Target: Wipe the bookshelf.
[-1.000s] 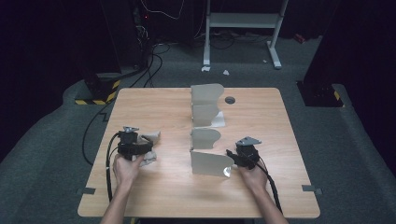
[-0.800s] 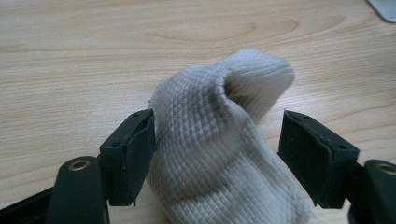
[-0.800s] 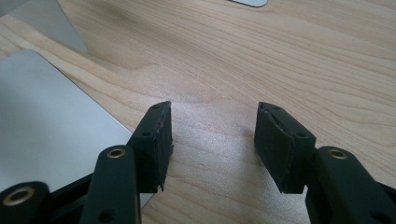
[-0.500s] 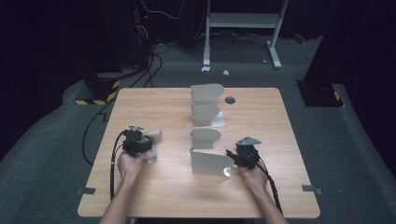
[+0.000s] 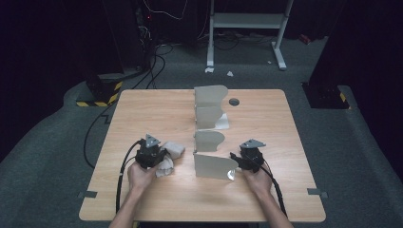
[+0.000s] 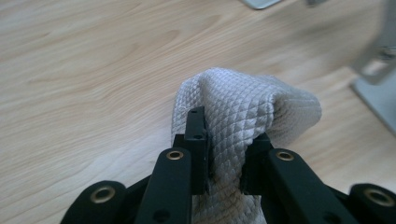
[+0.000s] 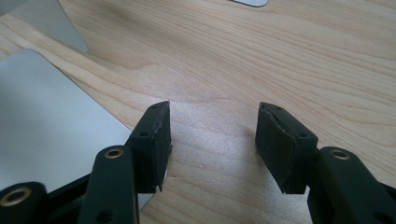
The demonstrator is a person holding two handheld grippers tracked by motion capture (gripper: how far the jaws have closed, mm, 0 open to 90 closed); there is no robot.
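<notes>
Black left claw (image 6: 225,154), brass-ringed screw holes; black right claw (image 7: 212,147), worn pads; grey three-cornered plates; black cables.

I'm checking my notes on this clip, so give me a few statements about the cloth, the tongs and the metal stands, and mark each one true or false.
1. The left tongs pinch the grey cloth. True; the jaws have just been closing, with the cloth between them.
2. The right tongs hold a metal stand. False: the jaws stand open over bare wood, with nothing between them.
3. Several grey metal stands stand in a row down the middle of the table. True.
4. The cloth hangs in the air. False: in the high view it lies on the table.
</notes>
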